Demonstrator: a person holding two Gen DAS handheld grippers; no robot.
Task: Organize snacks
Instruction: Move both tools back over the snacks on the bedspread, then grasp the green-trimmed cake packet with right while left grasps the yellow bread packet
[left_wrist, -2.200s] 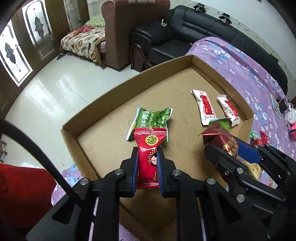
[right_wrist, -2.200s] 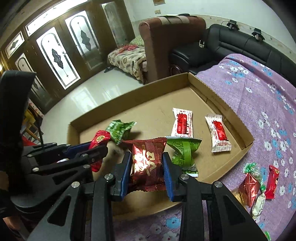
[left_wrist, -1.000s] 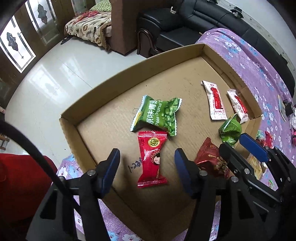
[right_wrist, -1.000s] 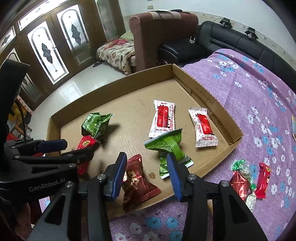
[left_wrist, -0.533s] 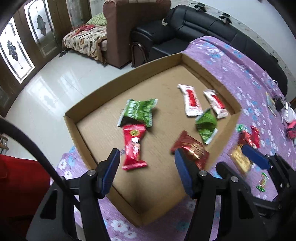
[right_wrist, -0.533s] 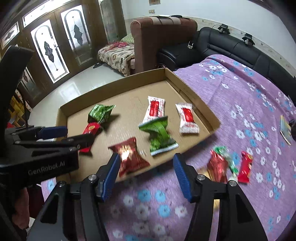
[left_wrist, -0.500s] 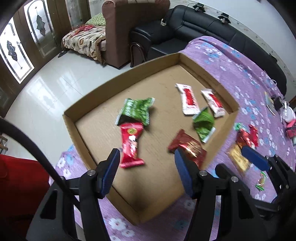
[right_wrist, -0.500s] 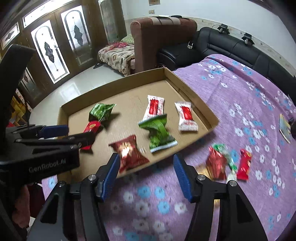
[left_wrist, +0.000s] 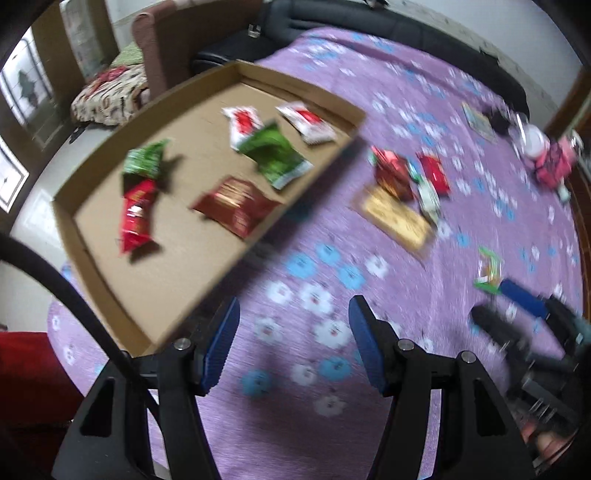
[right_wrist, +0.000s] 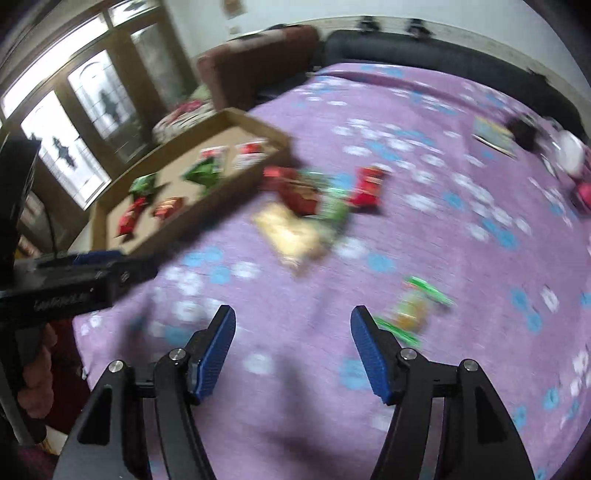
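Observation:
A shallow cardboard tray (left_wrist: 99, 258) lies on the purple flowered cloth and holds several snack packets, among them a red one (left_wrist: 138, 214), a dark red one (left_wrist: 236, 206) and a green one (left_wrist: 277, 157). More packets lie loose on the cloth in a pile (left_wrist: 399, 184), also visible as the pile (right_wrist: 306, 199) in the right wrist view. A small green-edged packet (right_wrist: 413, 310) lies just right of my right gripper (right_wrist: 291, 347), whose jaws are opening with nothing between them. My left gripper (left_wrist: 293, 343) is open and empty over bare cloth, right of the tray.
A black sofa (right_wrist: 424, 48) and a brown armchair (right_wrist: 258, 70) stand beyond the table. Small items, a pink object (left_wrist: 554, 166) and a white round thing (left_wrist: 532, 140), sit at the far right of the cloth. A hand (right_wrist: 37, 376) holds the left gripper at the left.
Both grippers have swung right, off the tray and over the purple cloth. The right jaws have spread wider. The dark red packet and the red packet stay in the tray.

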